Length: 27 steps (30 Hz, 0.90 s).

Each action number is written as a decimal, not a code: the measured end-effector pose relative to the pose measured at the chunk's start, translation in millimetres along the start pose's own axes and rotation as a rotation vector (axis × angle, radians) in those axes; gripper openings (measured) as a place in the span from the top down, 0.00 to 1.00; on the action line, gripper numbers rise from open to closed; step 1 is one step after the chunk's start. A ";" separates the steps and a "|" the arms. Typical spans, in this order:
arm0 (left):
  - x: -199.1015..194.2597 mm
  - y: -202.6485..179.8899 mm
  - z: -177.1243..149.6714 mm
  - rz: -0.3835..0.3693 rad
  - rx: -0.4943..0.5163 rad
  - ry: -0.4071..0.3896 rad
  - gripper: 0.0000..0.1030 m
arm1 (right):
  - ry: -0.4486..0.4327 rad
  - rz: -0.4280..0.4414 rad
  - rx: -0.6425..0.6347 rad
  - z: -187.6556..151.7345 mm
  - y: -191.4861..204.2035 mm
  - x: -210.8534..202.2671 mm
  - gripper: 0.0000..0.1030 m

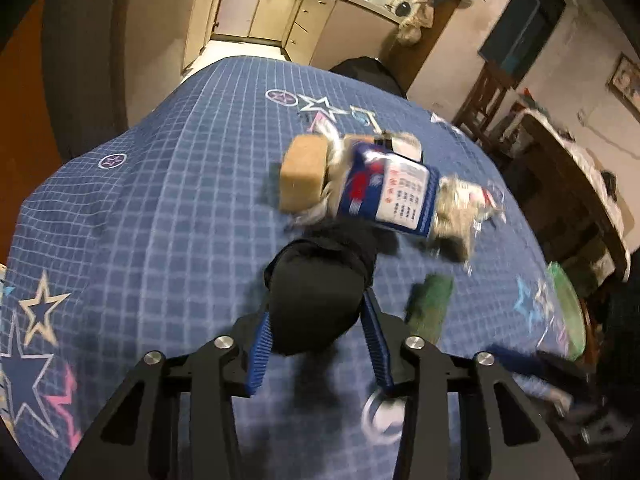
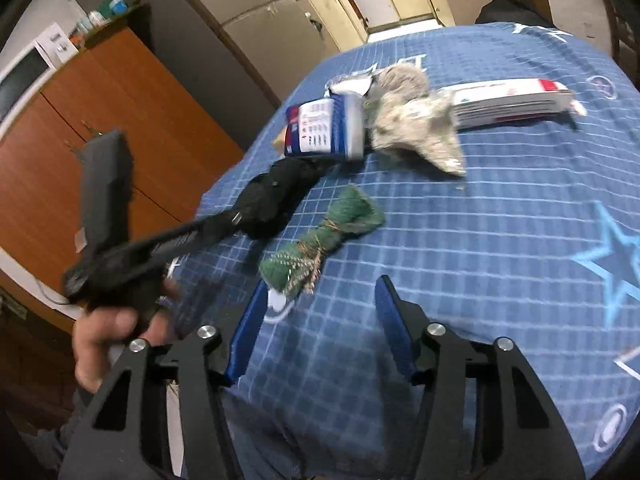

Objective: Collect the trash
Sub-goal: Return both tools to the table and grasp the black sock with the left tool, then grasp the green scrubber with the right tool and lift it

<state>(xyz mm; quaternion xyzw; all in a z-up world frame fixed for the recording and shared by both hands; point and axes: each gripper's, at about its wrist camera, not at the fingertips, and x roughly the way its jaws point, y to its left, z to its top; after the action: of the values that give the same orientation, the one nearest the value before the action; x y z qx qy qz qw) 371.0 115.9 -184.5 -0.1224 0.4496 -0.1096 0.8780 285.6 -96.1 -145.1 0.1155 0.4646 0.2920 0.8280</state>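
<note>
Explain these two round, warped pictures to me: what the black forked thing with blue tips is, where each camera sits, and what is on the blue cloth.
No robot here: a person holds a two-finger gripper in each hand, each with a fisheye camera looking along its blue fingers.

The left camera shows the left gripper closed on a black bundle. The right camera shows the right gripper open and empty above the blue star-patterned tablecloth, with the person's left hand at the side.

On the cloth lie a blue-and-white packet, grey crumpled wrapping, a green bundle, a white carton and a tan block.
</note>
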 end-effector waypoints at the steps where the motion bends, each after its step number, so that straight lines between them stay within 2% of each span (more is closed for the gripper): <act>1: -2.8 2.2 -3.1 0.001 0.005 0.001 0.59 | 0.010 -0.018 -0.009 2.6 3.7 8.1 0.54; 5: -8.3 11.7 -6.2 -0.002 0.002 0.001 0.59 | 0.007 -0.093 -0.037 10.6 13.6 26.2 0.57; 9: -14.7 21.0 -7.4 -0.002 0.006 -0.006 0.58 | 0.005 -0.115 -0.034 16.6 20.2 32.2 0.57; 13: -27.7 30.6 -2.1 -0.023 -0.004 -0.043 0.51 | 0.004 -0.109 -0.019 19.3 23.3 36.9 0.57; 18: -36.0 48.4 5.5 -0.030 -0.050 -0.067 0.49 | -0.010 -0.062 0.057 20.5 19.1 31.7 0.57; 23: -37.4 44.1 15.7 -0.054 -0.021 -0.064 0.48 | 0.004 -0.169 0.012 29.1 24.0 45.4 0.58; 27: -30.9 22.8 21.9 -0.043 0.060 -0.059 0.39 | 0.023 -0.214 -0.083 27.0 26.6 44.8 0.72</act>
<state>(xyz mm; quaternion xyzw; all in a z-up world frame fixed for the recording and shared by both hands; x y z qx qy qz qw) 373.1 149.4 -155.7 -0.1090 0.4171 -0.1380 0.8917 316.1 -46.1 -149.6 0.0273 0.4713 0.2221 0.8531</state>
